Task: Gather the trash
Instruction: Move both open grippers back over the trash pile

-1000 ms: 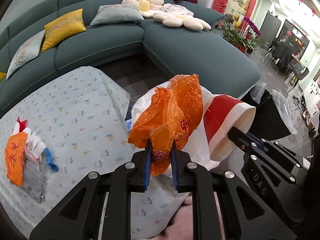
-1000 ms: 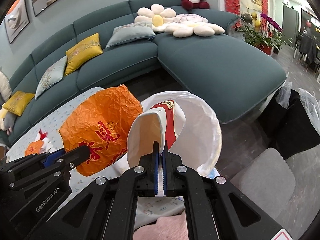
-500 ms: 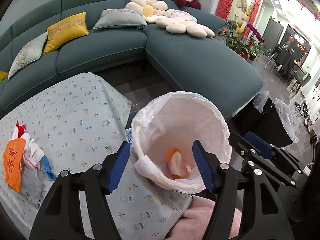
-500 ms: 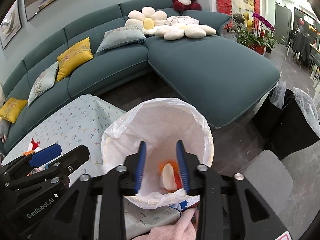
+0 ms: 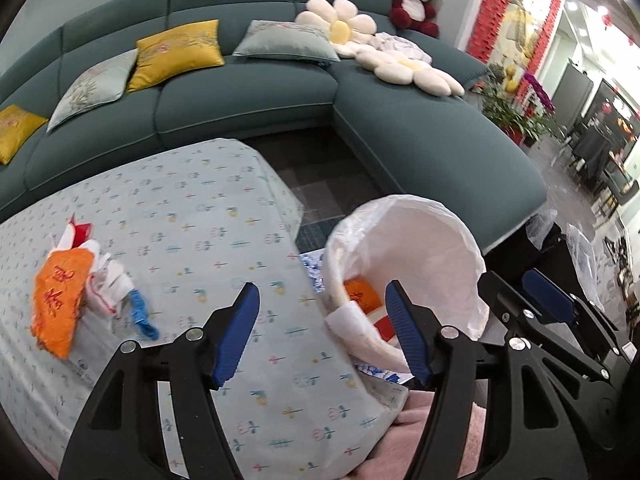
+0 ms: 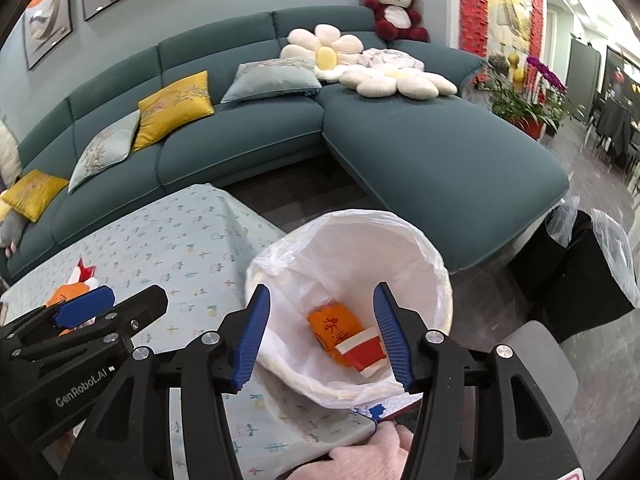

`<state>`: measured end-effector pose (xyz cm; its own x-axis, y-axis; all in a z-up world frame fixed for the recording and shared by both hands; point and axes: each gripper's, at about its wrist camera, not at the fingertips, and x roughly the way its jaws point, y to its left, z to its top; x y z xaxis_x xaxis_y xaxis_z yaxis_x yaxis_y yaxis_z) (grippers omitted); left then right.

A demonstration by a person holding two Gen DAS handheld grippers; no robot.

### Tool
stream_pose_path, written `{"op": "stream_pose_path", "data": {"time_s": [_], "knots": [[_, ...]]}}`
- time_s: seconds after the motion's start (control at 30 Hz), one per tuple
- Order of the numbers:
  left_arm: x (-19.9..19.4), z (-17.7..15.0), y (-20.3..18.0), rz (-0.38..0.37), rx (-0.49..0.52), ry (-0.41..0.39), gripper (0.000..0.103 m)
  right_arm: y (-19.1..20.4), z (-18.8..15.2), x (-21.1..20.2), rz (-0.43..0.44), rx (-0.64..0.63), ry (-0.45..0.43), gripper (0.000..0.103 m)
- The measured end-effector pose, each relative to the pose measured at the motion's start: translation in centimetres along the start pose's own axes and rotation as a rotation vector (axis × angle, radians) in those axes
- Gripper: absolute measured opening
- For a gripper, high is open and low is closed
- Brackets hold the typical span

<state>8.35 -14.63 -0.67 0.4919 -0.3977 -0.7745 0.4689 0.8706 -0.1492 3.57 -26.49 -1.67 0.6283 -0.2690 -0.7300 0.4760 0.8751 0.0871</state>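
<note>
A bin lined with a white bag (image 6: 400,240) (image 5: 440,232) stands at the table's corner. Inside it lie an orange wrapper (image 6: 332,328) (image 5: 362,294) and a red-and-white paper cup (image 6: 366,350). My right gripper (image 6: 322,336) hangs over the bin's mouth; its jaws are opening and hold nothing. My left gripper (image 5: 322,328) is open and empty, above the table edge beside the bin. More trash (image 5: 84,296) sits at the table's left: an orange wrapper, white paper, a red scrap and a blue piece.
The table wears a light patterned cloth (image 5: 192,240). A teal corner sofa (image 6: 420,148) with cushions runs behind. A black bag-lined bin (image 6: 580,264) stands on the floor at right. A person's hand (image 6: 368,456) shows at the bottom of the right wrist view.
Both grippers let go: the orange wrapper and the red-and-white cup dropped into the white bin. Both sets of jaws spread apart, and the left gripper shifted left over the table.
</note>
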Motion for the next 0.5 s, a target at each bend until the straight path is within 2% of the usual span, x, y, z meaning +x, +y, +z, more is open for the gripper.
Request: {"op": "stream_pose_path", "data": {"time_s": [0.5], "knots": [[-3.9, -1.4, 7.1, 0.074, -0.118, -0.035, 0.064, 7.2, -0.5, -2.4, 0.058, -0.122, -0.015, 0.058]]}}
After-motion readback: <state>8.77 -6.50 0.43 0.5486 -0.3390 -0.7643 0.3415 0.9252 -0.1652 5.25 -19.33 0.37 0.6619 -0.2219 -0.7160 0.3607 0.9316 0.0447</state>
